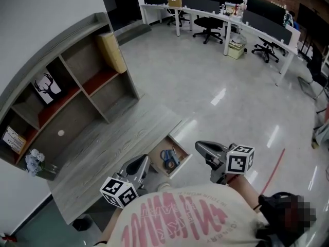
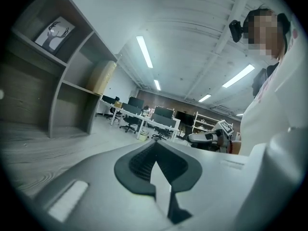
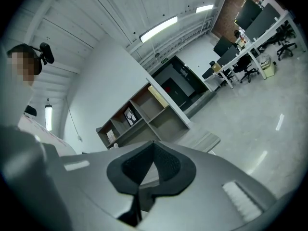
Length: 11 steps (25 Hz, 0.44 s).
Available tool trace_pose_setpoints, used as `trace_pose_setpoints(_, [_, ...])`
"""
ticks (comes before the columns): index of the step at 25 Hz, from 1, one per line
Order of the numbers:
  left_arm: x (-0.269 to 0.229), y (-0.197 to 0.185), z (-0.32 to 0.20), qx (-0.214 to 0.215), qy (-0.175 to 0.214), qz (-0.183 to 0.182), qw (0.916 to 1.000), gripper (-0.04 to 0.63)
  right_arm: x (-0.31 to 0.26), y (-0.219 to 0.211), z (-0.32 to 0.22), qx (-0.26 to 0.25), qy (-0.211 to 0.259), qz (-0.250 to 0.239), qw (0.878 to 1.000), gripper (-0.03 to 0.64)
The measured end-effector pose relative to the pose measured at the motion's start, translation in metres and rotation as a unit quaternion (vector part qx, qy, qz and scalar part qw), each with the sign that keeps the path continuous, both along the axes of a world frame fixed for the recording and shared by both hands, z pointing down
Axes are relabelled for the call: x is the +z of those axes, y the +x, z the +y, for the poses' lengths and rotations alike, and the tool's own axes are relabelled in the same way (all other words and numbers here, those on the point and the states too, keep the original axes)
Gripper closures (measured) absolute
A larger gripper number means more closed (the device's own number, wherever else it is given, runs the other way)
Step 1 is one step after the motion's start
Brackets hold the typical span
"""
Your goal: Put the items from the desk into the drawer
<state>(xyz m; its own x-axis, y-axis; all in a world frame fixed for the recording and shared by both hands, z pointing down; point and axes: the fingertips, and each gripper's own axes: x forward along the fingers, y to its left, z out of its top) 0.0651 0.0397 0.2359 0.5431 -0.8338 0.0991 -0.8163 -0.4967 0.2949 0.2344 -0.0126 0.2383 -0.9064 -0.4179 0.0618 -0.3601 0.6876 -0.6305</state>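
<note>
In the head view the grey wood-grain desk [image 1: 110, 153] runs along the left, and its drawer [image 1: 183, 144] stands pulled out at the near end. A blue ring-shaped item [image 1: 168, 158] lies inside with a few small things I cannot make out. My left gripper [image 1: 141, 163] is held near my chest just left of the drawer, and my right gripper [image 1: 202, 147] just right of it. Both are above the drawer's level. The left gripper [image 2: 155, 154] and the right gripper [image 3: 153, 150] are shut, pads together with nothing between them.
A shelf unit [image 1: 77, 81] rises behind the desk with a deer picture [image 1: 47, 86], a beige box [image 1: 113, 50], a card [image 1: 13, 138] and white flowers [image 1: 33, 161]. Glossy floor [image 1: 216, 91] stretches to white office desks and chairs [image 1: 221, 19] at the back.
</note>
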Motion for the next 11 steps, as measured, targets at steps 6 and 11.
trace_pose_setpoints(6, [0.003, -0.012, 0.006, -0.024, 0.006, -0.005, 0.9997, 0.577, 0.001, -0.006, -0.001, -0.012, -0.002, 0.006, 1.000, 0.615])
trace_pose_setpoints(11, [0.005, -0.012, 0.011, -0.027, 0.004, -0.004, 0.9996, 0.577, 0.004, -0.004, 0.000, -0.013, -0.009, 0.008, 1.000, 0.615])
